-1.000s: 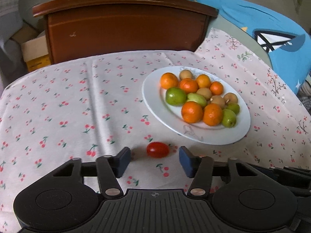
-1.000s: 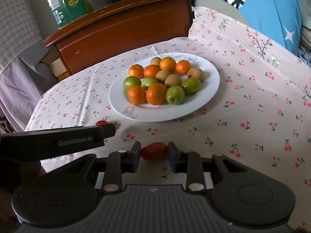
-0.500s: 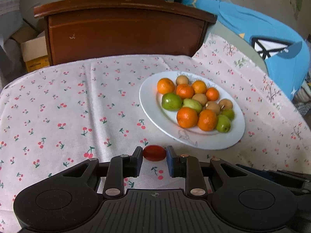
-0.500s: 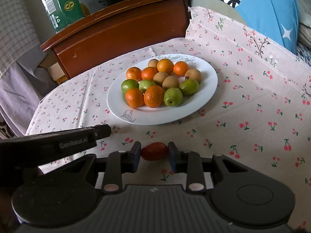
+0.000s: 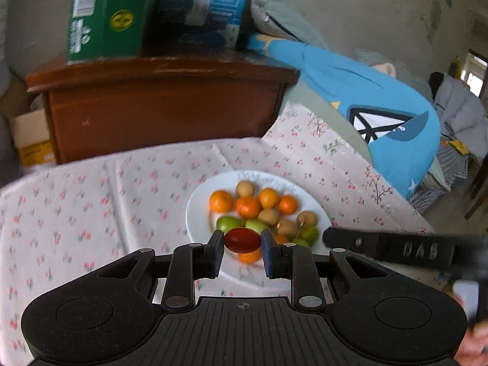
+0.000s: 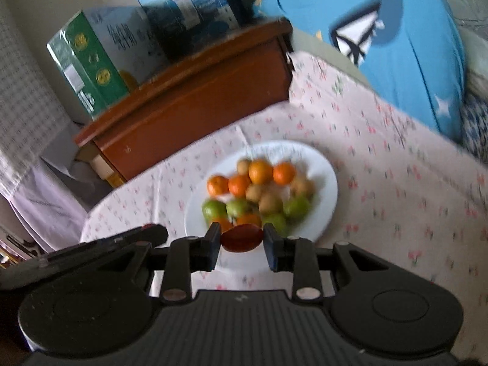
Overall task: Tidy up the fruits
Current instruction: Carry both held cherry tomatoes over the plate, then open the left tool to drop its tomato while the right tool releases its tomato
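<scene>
My left gripper (image 5: 242, 241) is shut on a red cherry tomato (image 5: 242, 240) and holds it in the air over the near side of the white plate (image 5: 198, 201). My right gripper (image 6: 242, 239) is shut on a second red cherry tomato (image 6: 242, 239), also lifted over the near edge of the plate (image 6: 326, 177). The plate holds several oranges (image 5: 220, 200), green fruits (image 6: 213, 209) and brown fruits (image 6: 270, 202). The right gripper's arm (image 5: 396, 248) shows at the right of the left wrist view.
The plate sits on a cloth with a cherry print (image 5: 91, 198). Behind the table stands a brown wooden cabinet (image 5: 158, 103) with a green carton (image 5: 106, 12) and a blue carton (image 5: 201, 3) on top. A blue cushion (image 5: 366, 113) lies at the right.
Both grippers have lifted off the cloth with their tomatoes and moved forward over the plate. The left gripper closed on its tomato a second ago.
</scene>
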`<state>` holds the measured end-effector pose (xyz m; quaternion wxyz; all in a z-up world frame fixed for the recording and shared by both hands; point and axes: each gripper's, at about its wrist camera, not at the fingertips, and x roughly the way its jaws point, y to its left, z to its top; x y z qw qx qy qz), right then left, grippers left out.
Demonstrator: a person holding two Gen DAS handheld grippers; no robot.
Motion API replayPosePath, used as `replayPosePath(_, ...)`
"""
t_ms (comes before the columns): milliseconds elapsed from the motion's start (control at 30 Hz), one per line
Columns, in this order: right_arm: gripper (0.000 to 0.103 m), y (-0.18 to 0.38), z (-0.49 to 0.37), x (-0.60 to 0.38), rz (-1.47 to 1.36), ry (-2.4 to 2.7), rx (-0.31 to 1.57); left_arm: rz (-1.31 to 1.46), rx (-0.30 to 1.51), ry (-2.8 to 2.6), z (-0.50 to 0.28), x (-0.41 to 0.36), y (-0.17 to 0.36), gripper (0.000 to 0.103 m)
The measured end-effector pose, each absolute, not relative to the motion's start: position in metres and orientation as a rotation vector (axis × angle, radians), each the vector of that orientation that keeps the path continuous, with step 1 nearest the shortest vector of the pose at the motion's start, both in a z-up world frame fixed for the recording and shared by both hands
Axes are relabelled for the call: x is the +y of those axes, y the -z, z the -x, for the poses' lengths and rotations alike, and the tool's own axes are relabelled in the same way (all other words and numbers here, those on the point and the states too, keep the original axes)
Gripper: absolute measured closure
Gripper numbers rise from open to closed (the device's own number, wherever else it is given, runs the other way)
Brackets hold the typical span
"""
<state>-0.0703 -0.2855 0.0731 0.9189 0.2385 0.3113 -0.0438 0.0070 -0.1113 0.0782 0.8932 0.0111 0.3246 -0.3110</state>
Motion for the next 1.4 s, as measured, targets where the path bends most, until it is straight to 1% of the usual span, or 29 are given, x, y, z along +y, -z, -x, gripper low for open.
replayPosePath(167, 0.073, -0.08, 0.049, -0.307, -0.554, 0.085, 0.644, -0.041, 0.687, 0.658, -0.027, -0.124, -0.077, 0.08)
replayPosePath(500, 0.073, -0.056, 0.014, -0.339, -0.754, 0.15, 0.685, -0.026, 0.722, 0.677, -0.058, -0.147, -0.065, 0.08)
replayPosePath(700, 0.073, -0.048, 0.005, -0.344, -0.771, 0.179, 0.7, -0.031, 0.732, 0.687, -0.068, -0.156, -0.059, 0.079)
replayPosePath(800, 0.071, -0.045, 0.001, -0.343, -0.774, 0.195, 0.705, -0.049, 0.737, 0.683, -0.069, -0.162, -0.055, 0.079)
replayPosePath(933, 0.07, -0.048, -0.003, -0.34, -0.733, 0.207, 0.69, -0.079, 0.731, 0.681, -0.066, -0.166, -0.055, 0.077)
replayPosePath(967, 0.07, -0.049, -0.004, -0.339, -0.726, 0.203, 0.687, -0.089, 0.726, 0.677, -0.064, -0.167, -0.057, 0.07)
replayPosePath(1000, 0.069, -0.05, -0.004, -0.338, -0.722, 0.198, 0.683, -0.097, 0.72, 0.665, -0.062, -0.167, -0.059, 0.056)
replayPosePath(1067, 0.067, -0.052, -0.003, -0.337, -0.711, 0.19, 0.68, -0.107, 0.694, 0.639, -0.057, -0.166, -0.064, 0.038)
replayPosePath(1100, 0.065, -0.053, -0.004, -0.336, -0.705, 0.188, 0.679, -0.111, 0.68, 0.635, -0.055, -0.166, -0.067, 0.036)
replayPosePath(1133, 0.062, -0.054, -0.004, -0.336, -0.701, 0.189, 0.679, -0.118, 0.672, 0.633, -0.054, -0.166, -0.07, 0.036)
replayPosePath(1167, 0.06, -0.055, -0.003, -0.336, -0.699, 0.191, 0.679, -0.122, 0.672, 0.628, -0.053, -0.166, -0.072, 0.032)
replayPosePath(1200, 0.059, -0.055, -0.003, -0.337, -0.699, 0.193, 0.681, -0.126, 0.676, 0.619, -0.053, -0.167, -0.074, 0.024)
replayPosePath(1267, 0.058, -0.057, -0.003, -0.338, -0.694, 0.201, 0.681, -0.132, 0.68, 0.594, -0.052, -0.166, -0.076, 0.017)
replayPosePath(1333, 0.056, -0.059, -0.002, -0.338, -0.688, 0.209, 0.676, -0.137, 0.674, 0.58, -0.051, -0.165, -0.079, 0.017)
replayPosePath(1400, 0.052, -0.062, -0.001, -0.339, -0.677, 0.221, 0.674, -0.145, 0.683, 0.559, -0.05, -0.166, -0.081, 0.013)
